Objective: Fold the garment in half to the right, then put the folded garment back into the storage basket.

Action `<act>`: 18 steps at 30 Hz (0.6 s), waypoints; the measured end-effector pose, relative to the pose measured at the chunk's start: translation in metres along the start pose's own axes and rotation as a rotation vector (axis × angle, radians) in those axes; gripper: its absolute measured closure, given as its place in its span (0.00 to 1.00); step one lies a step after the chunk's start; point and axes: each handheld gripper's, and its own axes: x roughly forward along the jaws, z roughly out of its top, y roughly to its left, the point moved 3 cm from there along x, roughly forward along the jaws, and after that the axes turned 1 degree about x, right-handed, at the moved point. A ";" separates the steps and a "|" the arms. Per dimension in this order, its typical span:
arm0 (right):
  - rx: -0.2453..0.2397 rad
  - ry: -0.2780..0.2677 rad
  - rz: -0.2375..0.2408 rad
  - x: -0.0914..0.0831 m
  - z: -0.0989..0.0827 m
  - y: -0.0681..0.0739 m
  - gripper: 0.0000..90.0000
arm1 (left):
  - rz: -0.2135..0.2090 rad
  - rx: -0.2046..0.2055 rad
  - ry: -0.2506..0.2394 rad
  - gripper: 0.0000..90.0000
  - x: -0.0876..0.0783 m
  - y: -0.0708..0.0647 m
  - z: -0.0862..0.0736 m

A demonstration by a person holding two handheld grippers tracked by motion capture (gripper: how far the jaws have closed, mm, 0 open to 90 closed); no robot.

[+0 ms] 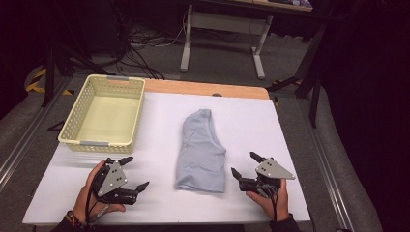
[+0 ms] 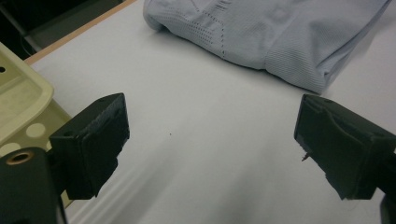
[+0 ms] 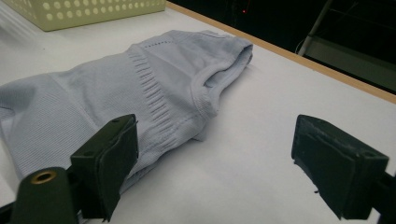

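- We have the folded pale blue garment (image 1: 201, 152) lying flat mid-tabletop (image 1: 251, 125), between our hands, with the cream basket (image 1: 104, 113) at the far left.
- Our left tool (image 1: 136, 172) and right tool (image 1: 244, 166) both stand with jaws wide apart, nothing between them, each just beside a near corner of the garment.
- We judge the next step is another fold or a lift: we should slide the lower jaws under the hem, pinch all layers evenly, and raise both sides together.
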 end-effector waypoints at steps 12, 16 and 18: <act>-0.003 0.041 0.011 0.009 -0.002 0.004 0.17 | 0.009 -0.013 0.012 0.13 -0.001 0.000 0.000; 0.002 0.067 0.013 0.010 -0.005 0.004 0.17 | 0.001 -0.019 0.024 0.13 0.005 -0.002 0.003; 0.022 0.075 0.023 0.010 -0.007 0.004 0.17 | -0.004 -0.019 0.032 0.13 0.008 -0.004 0.004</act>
